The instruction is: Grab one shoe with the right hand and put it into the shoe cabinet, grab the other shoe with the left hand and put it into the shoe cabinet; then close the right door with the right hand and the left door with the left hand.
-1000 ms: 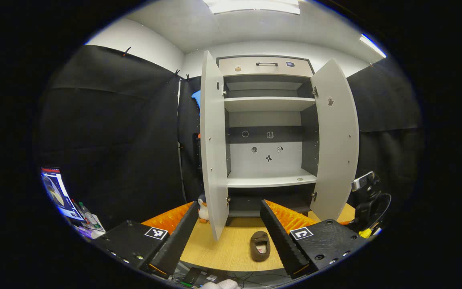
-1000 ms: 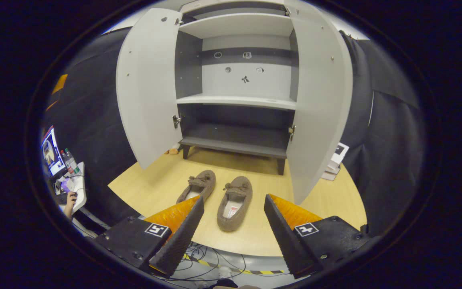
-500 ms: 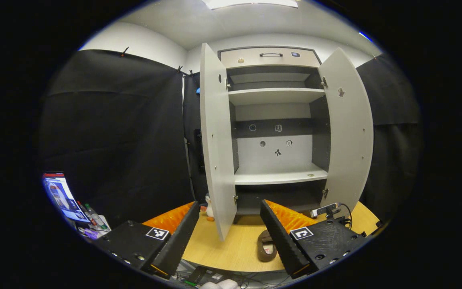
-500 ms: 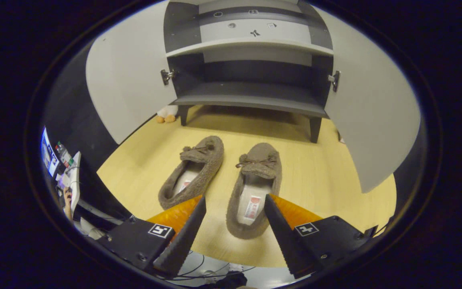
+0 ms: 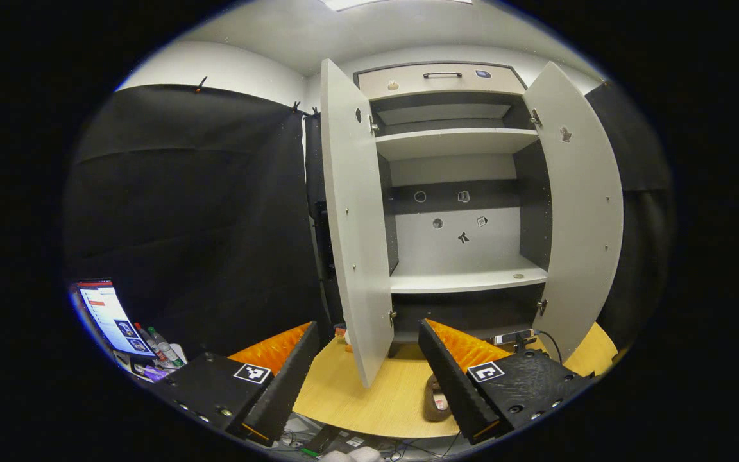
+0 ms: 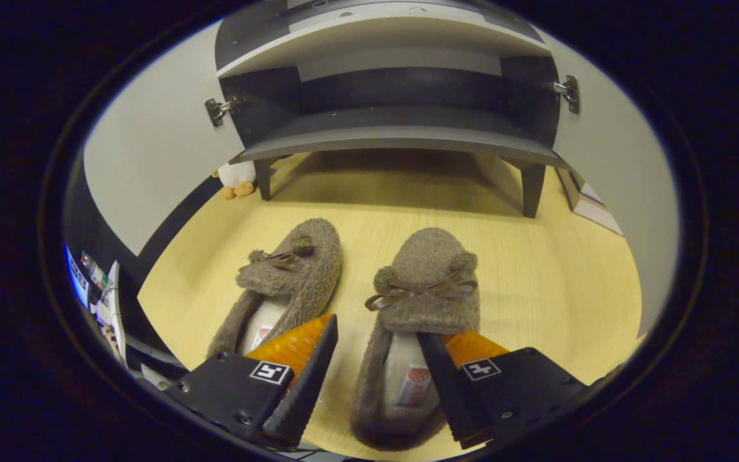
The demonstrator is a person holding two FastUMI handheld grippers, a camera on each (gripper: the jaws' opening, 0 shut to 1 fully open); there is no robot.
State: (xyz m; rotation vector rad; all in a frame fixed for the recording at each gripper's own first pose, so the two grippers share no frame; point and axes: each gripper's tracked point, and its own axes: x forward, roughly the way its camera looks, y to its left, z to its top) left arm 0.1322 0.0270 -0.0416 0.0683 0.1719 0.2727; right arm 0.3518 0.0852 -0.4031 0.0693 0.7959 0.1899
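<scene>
- Shoes: the right shoe (image 6: 417, 321) and left shoe (image 6: 283, 285) are lying side by side on the tabletop (image 6: 555, 282), toes pointing toward the shoe cabinet (image 6: 395, 122).
- We are seeing a plush penguin (image 6: 238, 178) sitting beside the cabinet leg.
- We are holding the right gripper (image 6: 376, 378) with fingers spread wide, straddling the right shoe's heel; the left gripper (image 5: 363, 378) is gaping, holding nothing.

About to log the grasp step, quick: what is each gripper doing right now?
Left gripper: open, holding nothing.
Right gripper: open, fingers straddling the right-hand slipper, not yet shut on it.

Brown fuzzy slippers (image 6: 422, 301); pale wood floor (image 6: 536, 269); grey-white cabinet (image 5: 459, 250).
</scene>
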